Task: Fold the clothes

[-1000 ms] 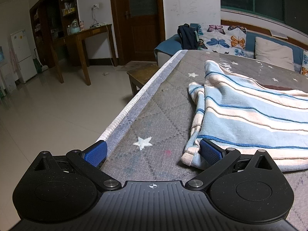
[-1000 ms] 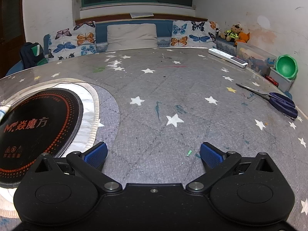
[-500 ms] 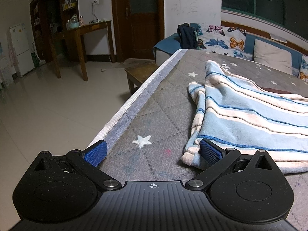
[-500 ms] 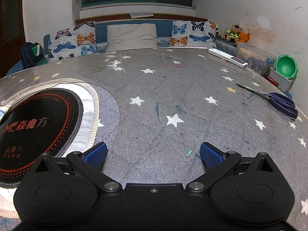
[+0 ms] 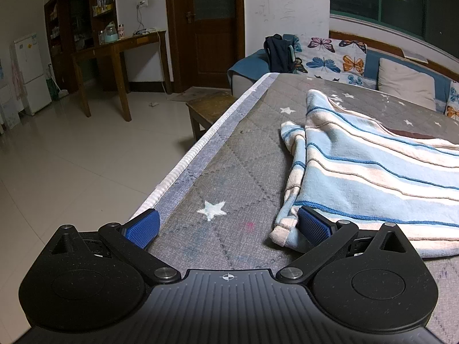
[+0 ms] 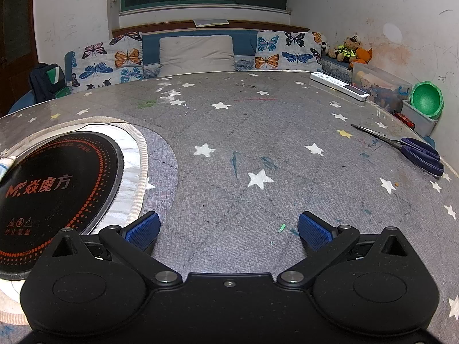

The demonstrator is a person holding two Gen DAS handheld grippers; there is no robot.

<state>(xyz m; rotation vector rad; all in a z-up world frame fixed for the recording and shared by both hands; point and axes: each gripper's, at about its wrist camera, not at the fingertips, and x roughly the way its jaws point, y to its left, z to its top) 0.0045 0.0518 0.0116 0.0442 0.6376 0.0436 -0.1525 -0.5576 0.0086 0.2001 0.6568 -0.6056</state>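
Observation:
A striped blue, white and pink garment (image 5: pixel 373 172) lies on the grey star-patterned table cover (image 5: pixel 229 177), in the right half of the left wrist view. My left gripper (image 5: pixel 228 225) is open, low over the table near its left edge; its right finger pad (image 5: pixel 314 225) touches the garment's near corner. A small bit of the same cloth (image 6: pixel 5 166) shows at the left edge of the right wrist view. My right gripper (image 6: pixel 228 226) is open and empty over bare table cover (image 6: pixel 258 143).
A black round induction hob (image 6: pixel 48 189) on a white ring mat sits left of the right gripper. Scissors (image 6: pixel 413 149), a power strip (image 6: pixel 338 86) and a toy box (image 6: pixel 381 89) lie at the right. The table edge (image 5: pixel 183 166) drops to floor at the left.
The left wrist view has swung slightly, showing a little more of the floor and room at the left. The garment and the right gripper have not moved.

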